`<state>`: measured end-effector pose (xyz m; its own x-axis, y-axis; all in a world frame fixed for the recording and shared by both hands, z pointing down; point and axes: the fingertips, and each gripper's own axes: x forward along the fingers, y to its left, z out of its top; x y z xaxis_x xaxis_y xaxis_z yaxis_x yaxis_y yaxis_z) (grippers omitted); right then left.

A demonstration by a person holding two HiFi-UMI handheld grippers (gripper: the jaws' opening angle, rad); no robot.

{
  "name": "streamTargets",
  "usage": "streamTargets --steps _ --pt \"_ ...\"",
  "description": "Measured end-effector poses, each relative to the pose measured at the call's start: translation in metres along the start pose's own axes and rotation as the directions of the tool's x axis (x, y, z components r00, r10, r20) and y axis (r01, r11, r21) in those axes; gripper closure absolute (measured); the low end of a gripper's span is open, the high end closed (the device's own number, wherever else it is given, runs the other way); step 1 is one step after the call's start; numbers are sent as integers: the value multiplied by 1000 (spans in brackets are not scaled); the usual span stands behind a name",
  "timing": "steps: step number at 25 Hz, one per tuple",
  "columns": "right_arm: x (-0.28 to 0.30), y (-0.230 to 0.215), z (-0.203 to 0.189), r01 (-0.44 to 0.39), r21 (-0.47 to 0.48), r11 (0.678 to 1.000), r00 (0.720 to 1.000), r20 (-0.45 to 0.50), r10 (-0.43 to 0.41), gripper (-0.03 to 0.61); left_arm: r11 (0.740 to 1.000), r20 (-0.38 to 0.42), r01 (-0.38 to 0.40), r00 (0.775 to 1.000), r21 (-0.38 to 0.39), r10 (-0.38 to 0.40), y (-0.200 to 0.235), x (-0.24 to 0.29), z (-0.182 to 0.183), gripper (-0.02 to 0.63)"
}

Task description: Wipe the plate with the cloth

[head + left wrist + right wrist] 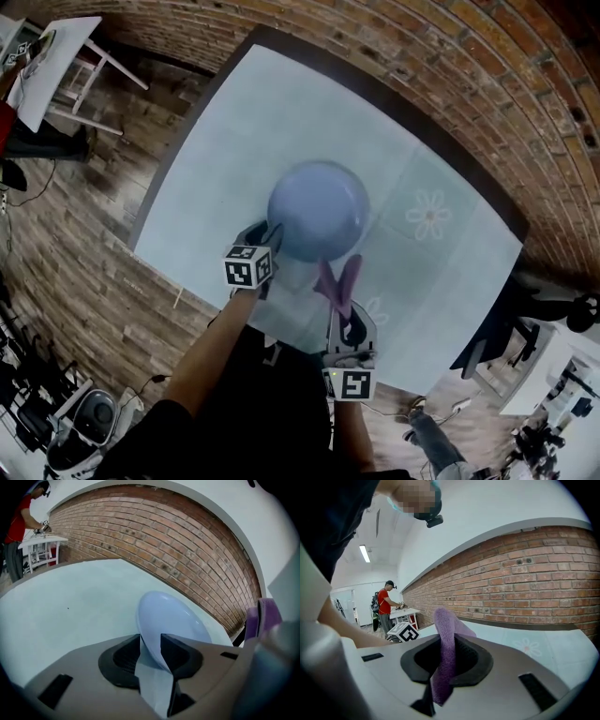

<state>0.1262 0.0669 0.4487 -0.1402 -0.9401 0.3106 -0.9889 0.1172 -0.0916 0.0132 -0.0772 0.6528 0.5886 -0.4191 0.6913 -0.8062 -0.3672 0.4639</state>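
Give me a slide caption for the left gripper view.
Left gripper, fingers apart, straddling the near rim of the blue plate.

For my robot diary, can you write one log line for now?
left gripper: jaws open around plate rim | right gripper: jaws shut on purple cloth

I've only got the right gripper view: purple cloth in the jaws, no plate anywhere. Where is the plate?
Observer: The head view shows the plate near the middle of the table, just ahead of the cloth.
Operator: Is anything holding it?
Observer: The left gripper has its jaws apart with the plate's near rim between them, not clamped.
Operator: Is the cloth on the plate?
Observer: No. The left gripper view shows it off to the plate's side, with a gap between them.
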Motion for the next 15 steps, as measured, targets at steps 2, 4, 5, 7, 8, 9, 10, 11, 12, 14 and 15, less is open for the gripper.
streamTargets --steps 2,4,5,7,8,9,10,11,12,14,15 --pt "5 -1 -2 9 17 1000 1000 -2 -9 515 1000 -20 3 1000 -1 -3 2 8 -1 472" --pt "9 0 -4 10 15 1000 1000 -4 -10 515 1000 -37 6 999 1 -6 5 12 -3 482" --pt "10 0 -6 8 9 1000 1000 -7 -8 515 1000 -43 10 999 1 -10 6 13 -3 485" --pt "15 2 -3 1 6 1000 1000 -2 -1 515 1000 -50 24 998 -5 -24 5 13 -4 486" --pt "18 2 -1 1 12 1000 1000 2 -1 515 999 -53 31 998 -10 -31 5 13 -5 489" --pt "21 3 0 1 18 1000 1000 1 -1 515 999 -59 37 998 -13 -37 5 12 -5 490" --pt "22 3 0 -2 15 1000 1000 -3 2 515 999 -65 40 997 -12 -41 5 10 -6 491" --pt "22 3 -2 -10 1 1000 1000 -8 10 515 999 -73 42 996 -9 -42 5 9 -8 492" --pt "21 3 -5 -23 -19 1000 1000 -13 22 515 999 -80 43 996 -6 -43 5 7 -10 492" --pt "23 5 -7 -36 -24 999 999 -20 35 515 999 -94 46 994 -6 -47 5 1 -17 498" --pt "25 7 -6 -36 -10 999 999 -20 36 515 999 -100 50 994 -6 -50 5 -3 -20 502"
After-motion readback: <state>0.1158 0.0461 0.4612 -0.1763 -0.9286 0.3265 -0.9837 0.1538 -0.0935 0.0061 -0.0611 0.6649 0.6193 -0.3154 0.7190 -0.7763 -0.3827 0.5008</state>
